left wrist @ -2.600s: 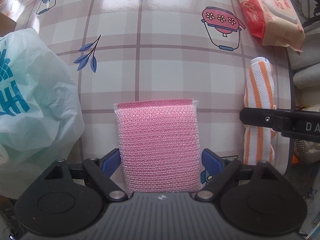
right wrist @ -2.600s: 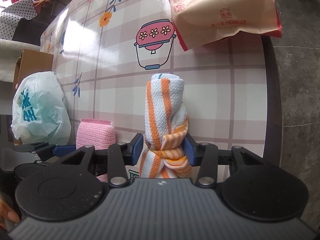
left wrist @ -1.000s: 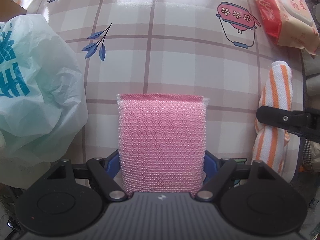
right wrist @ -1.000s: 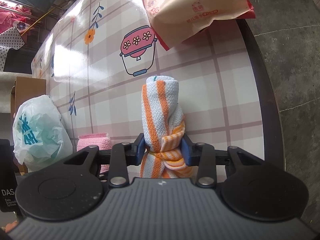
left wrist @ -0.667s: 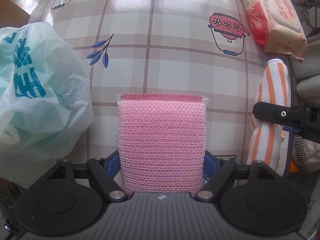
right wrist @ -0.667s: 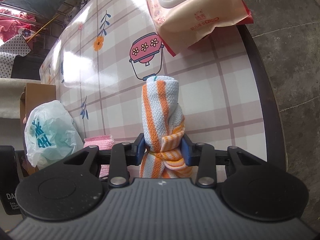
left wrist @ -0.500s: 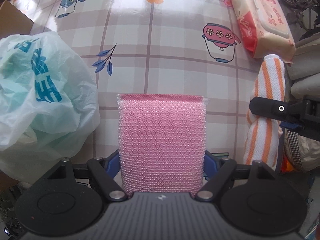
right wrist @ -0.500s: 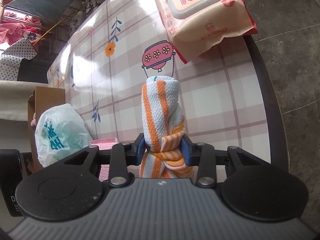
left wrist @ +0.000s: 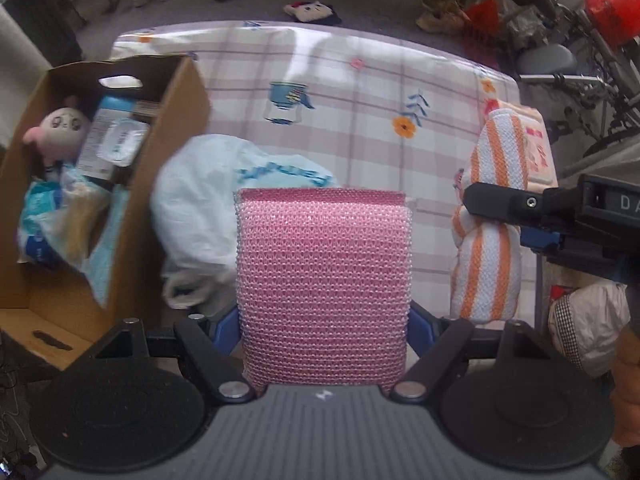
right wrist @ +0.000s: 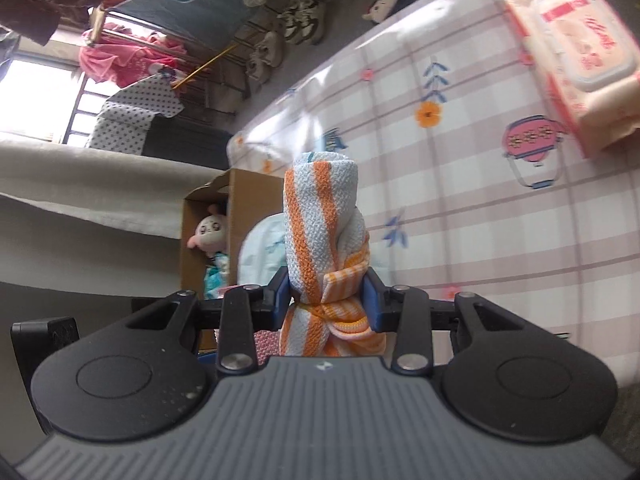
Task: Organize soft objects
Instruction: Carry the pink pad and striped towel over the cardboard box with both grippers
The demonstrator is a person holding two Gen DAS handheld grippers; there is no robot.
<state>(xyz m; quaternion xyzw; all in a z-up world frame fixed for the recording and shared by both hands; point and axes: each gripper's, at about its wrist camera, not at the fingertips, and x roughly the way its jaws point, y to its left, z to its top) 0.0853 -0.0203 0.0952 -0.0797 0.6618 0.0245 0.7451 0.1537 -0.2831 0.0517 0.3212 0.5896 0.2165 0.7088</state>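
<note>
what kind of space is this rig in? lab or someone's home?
Most likely a lived-in home, perhaps a storage or utility room, not a lab. A table with a cartoon-print plaid tablecloth, rows of shoes on the floor, and clothes hanging by a barred window all suggest it.

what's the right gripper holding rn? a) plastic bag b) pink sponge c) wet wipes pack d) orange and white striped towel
d: in the right wrist view the right gripper is clamped on the knotted orange and white striped towel; the pink sponge is in the left gripper.
</note>
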